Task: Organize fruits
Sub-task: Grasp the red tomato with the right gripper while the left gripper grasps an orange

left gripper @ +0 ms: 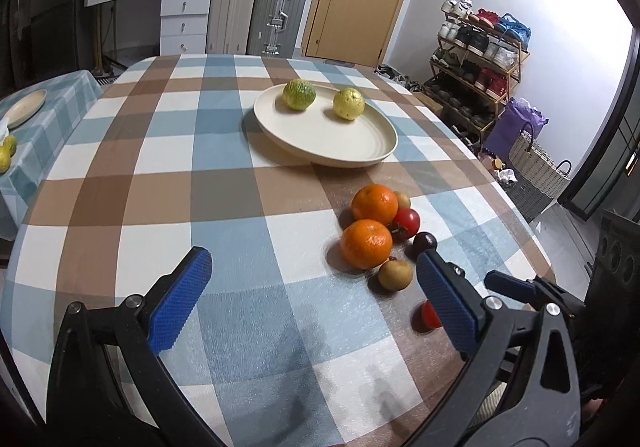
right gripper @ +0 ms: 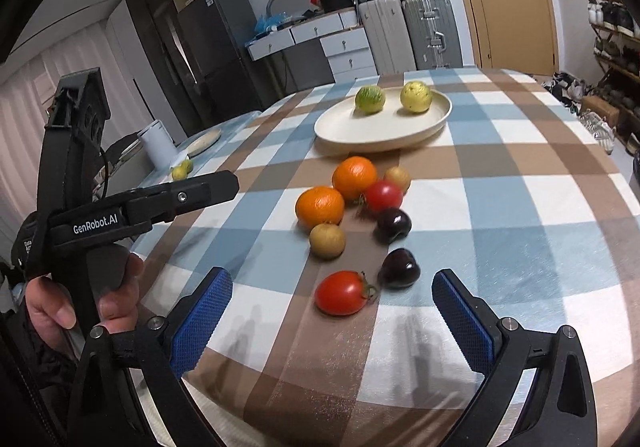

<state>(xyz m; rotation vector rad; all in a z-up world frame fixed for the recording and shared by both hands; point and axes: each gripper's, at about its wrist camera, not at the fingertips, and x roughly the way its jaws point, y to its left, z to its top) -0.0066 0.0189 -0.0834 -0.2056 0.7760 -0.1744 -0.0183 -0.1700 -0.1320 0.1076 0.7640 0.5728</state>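
A cream plate (left gripper: 328, 143) (right gripper: 360, 131) on the checked tablecloth holds a green citrus (left gripper: 299, 94) (right gripper: 370, 99) and a yellow citrus (left gripper: 349, 103) (right gripper: 416, 96). Near it lies a loose cluster: two oranges (left gripper: 366, 243) (right gripper: 320, 207), two red tomatoes (right gripper: 342, 293), two dark plums (right gripper: 400, 269) and two small brown fruits (right gripper: 327, 240). My left gripper (left gripper: 316, 291) is open and empty, hovering left of the cluster. My right gripper (right gripper: 332, 311) is open and empty, just in front of the near tomato. The left gripper also shows in the right wrist view (right gripper: 224, 185).
A second table (left gripper: 52, 115) at the left carries a plate and small citrus fruits. Suitcases (left gripper: 276, 15), drawers and a door stand behind. A shoe rack (left gripper: 480, 59) and baskets stand at the right. The table edge curves close on the right.
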